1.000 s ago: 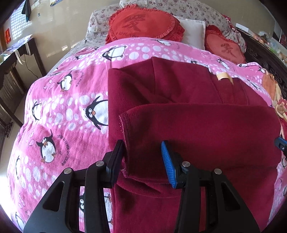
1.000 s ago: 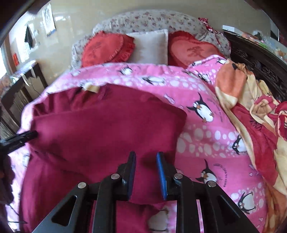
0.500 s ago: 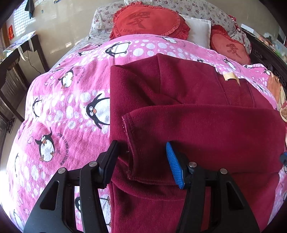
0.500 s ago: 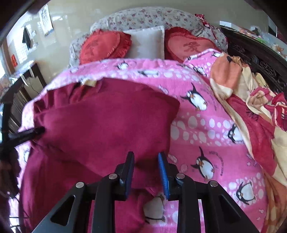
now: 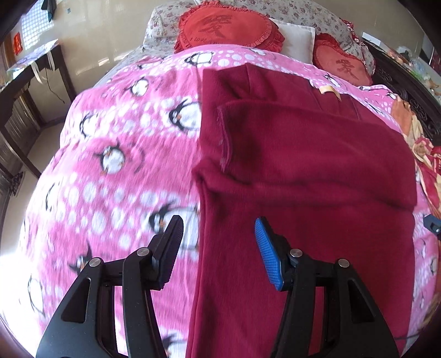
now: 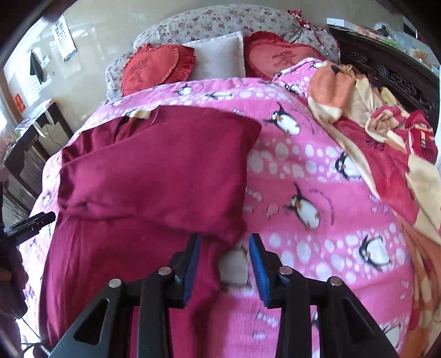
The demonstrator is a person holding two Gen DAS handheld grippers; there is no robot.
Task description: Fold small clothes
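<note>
While the left wrist view looks down the bed, the left hand-held gripper (image 5: 219, 243) stands open w/ nothing pinched; the dark red garment (image 5: 303, 170) lies folded on the pink penguin blanket (image 5: 110, 154), its left edge running between the fingers. Red cushions (image 5: 228, 26) sit at the head end.

Right wrist view: right hand-held gripper (image 6: 223, 260) is opening, garment's lower right corner just ahead of the pads, not clamped. Crumpled floral bedding (image 6: 386, 132) lies along the bed's right edge.
</note>
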